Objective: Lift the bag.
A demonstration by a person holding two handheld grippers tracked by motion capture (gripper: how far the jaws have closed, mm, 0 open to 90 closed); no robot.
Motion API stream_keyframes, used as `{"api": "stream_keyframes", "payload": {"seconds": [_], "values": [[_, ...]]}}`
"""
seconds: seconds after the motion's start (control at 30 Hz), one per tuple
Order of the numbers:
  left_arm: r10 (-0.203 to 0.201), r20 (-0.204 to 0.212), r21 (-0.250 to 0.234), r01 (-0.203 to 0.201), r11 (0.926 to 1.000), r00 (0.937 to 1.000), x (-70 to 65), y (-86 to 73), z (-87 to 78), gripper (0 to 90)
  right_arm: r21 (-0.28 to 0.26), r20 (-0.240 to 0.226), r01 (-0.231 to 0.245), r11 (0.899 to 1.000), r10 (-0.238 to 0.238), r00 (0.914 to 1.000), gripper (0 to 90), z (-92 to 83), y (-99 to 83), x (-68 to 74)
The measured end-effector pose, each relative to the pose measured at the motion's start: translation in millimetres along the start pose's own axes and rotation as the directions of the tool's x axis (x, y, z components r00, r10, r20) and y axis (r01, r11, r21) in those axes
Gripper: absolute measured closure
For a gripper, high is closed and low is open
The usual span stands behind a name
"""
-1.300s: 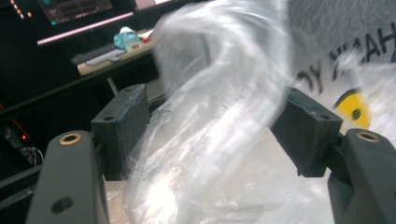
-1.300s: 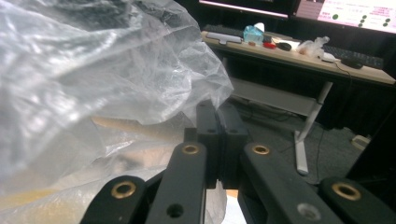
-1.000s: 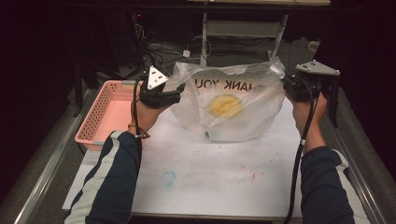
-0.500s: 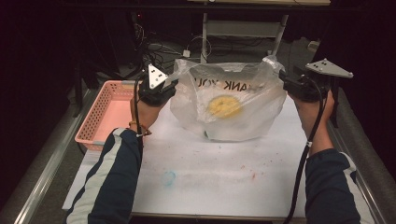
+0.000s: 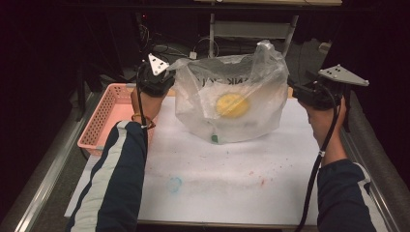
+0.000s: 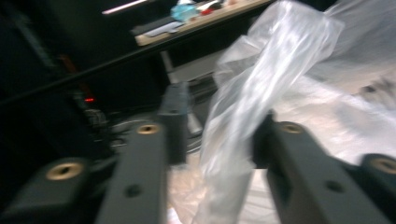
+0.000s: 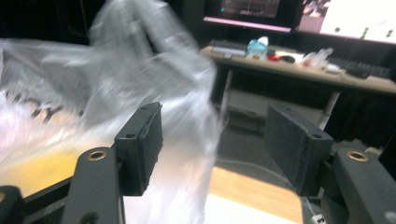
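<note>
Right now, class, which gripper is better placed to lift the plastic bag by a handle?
Left gripper: the plastic bag handle runs between its jaws. Right gripper has just been opening, off the bag.

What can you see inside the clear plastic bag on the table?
Through the plastic bag a round yellow object shows, with a small green piece near the bottom edge. The crinkled, hazy film hides what they are and whether anything else lies inside.
</note>
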State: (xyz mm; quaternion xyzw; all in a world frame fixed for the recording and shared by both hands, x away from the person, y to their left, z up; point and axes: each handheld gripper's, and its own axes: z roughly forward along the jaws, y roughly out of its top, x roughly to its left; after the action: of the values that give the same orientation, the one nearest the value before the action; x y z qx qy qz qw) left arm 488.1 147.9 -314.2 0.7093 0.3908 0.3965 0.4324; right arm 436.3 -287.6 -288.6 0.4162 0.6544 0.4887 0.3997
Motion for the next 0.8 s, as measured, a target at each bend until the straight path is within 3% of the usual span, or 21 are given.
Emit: {"api": "stream_keyframes", "payload": {"seconds": [0.07,0.17,0.33,0.4,0.5,0.67,0.8], "values": [[-0.011,0.037,0.002,0.011,0.9999,0.9992,-1.5,-1.5,-0.8,51.0,0.020,-0.013,0.006,1.000,-0.005,0.9999,38.4,3.1,-8.6,3.6],[-0.019,0.041,-0.010,0.019,0.9998,0.9990,-2.3,-3.6,-6.5,34.2,0.049,-0.026,0.027,0.998,-0.025,0.9993,38.1,6.5,-21.2,10.7],[-0.030,0.072,-0.033,0.033,0.9989,0.9970,5.3,-6.9,-21.7,24.4,0.059,-0.051,0.027,0.998,-0.024,0.9984,37.8,5.5,-38.0,20.0],[-0.013,0.097,-0.039,0.017,0.9991,0.9952,6.5,-7.3,-27.9,18.4,0.059,-0.057,0.030,0.998,-0.026,0.9980,37.8,4.7,-43.5,23.6],[0.001,0.109,-0.065,0.006,0.9979,0.9940,8.1,-4.6,-37.8,18.2,0.088,-0.080,0.027,0.996,-0.020,0.9966,36.0,5.7,-48.6,28.1],[0.009,0.118,-0.111,0.004,0.9939,0.9930,8.5,3.9,-53.7,18.2,0.067,-0.089,0.046,0.997,-0.040,0.9952,36.6,3.4,-49.2,35.2],[0.032,0.130,-0.122,-0.016,0.9924,0.9910,1.0,-3.9,-61.1,18.2,0.047,-0.098,0.048,0.998,-0.043,0.9943,36.5,-2.7,-50.8,39.7]]}}
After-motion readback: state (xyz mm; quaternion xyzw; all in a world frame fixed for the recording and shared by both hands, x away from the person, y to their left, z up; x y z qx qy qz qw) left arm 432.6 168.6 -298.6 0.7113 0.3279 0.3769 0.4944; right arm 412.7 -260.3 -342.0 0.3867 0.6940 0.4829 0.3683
